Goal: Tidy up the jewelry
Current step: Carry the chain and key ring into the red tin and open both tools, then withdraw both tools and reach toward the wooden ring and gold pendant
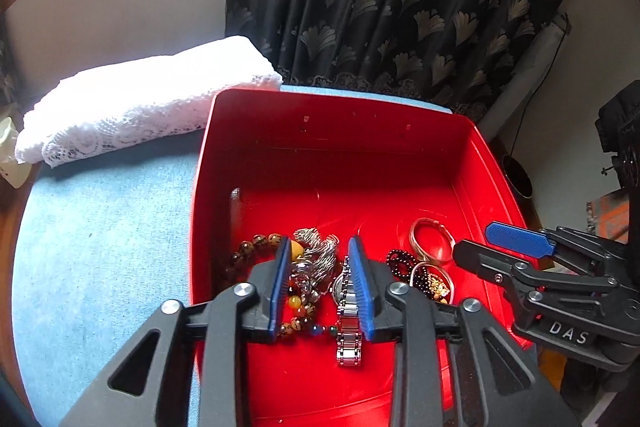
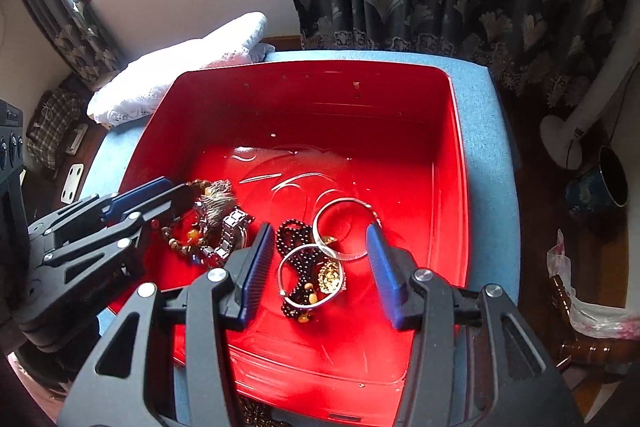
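Jewelry (image 2: 304, 259), beaded and metallic, lies in glossy red tub (image 1: 400, 155); both grippers gape, empty.

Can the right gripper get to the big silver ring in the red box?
Probably yes. The right gripper hangs open just above the silver ring in the red box. Nothing covers it, though a black bead string lies tangled against it and might come along.

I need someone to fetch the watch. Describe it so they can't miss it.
Look inside the red tub on the blue cloth. Among the tangled jewelry lies the watch, the only piece with a flat silver metal-link band; its neighbours are round beads and plain rings.
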`<action>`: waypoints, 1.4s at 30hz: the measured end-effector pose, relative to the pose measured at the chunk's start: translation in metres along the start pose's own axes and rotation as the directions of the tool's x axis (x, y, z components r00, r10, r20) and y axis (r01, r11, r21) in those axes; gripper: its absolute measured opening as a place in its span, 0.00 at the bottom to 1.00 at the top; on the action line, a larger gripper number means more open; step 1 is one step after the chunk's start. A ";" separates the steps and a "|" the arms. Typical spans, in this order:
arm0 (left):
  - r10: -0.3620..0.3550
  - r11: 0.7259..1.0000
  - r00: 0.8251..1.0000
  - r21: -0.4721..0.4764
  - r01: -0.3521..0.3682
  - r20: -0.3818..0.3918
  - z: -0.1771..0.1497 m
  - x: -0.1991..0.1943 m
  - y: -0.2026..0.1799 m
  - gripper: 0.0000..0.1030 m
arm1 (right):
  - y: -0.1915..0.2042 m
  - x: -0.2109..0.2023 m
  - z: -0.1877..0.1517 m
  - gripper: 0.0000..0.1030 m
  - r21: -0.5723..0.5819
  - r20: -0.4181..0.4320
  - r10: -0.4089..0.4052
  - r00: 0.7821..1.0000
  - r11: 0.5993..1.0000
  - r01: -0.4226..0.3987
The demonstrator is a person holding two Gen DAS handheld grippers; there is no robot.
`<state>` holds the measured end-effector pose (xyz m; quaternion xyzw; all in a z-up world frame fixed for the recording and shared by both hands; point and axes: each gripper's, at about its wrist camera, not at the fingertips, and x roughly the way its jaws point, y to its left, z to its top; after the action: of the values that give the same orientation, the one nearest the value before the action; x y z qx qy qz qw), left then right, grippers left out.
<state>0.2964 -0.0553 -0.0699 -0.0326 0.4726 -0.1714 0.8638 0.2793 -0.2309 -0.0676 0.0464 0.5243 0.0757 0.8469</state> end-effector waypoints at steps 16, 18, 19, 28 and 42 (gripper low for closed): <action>0.068 0.998 0.990 -0.028 -0.065 0.125 -0.041 -0.088 0.003 0.57 | 0.006 -0.077 -0.055 0.48 0.025 0.133 0.043 0.990 0.999 -0.046; 0.081 0.996 0.989 -0.037 -0.077 0.127 -0.051 -0.098 0.004 0.58 | 0.009 -0.084 -0.067 0.48 0.028 0.133 0.049 0.990 0.998 -0.053; 0.090 0.995 0.988 -0.040 -0.086 0.126 -0.056 -0.102 0.004 0.59 | 0.009 -0.086 -0.071 0.48 0.030 0.131 0.051 0.990 0.998 -0.055; 0.135 0.991 0.987 -0.028 -0.133 0.084 -0.093 -0.124 0.002 0.61 | 0.020 -0.091 -0.111 0.50 0.037 0.080 0.071 0.994 0.997 -0.074; 0.178 0.984 0.984 -0.009 -0.178 0.028 -0.137 -0.135 0.004 0.64 | 0.036 -0.086 -0.151 0.51 0.055 0.003 0.072 0.997 0.996 -0.072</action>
<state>0.1177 0.0072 -0.0373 0.0042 0.4616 -0.0916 0.8823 0.1032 -0.2113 -0.0533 0.0889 0.5236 0.0918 0.8423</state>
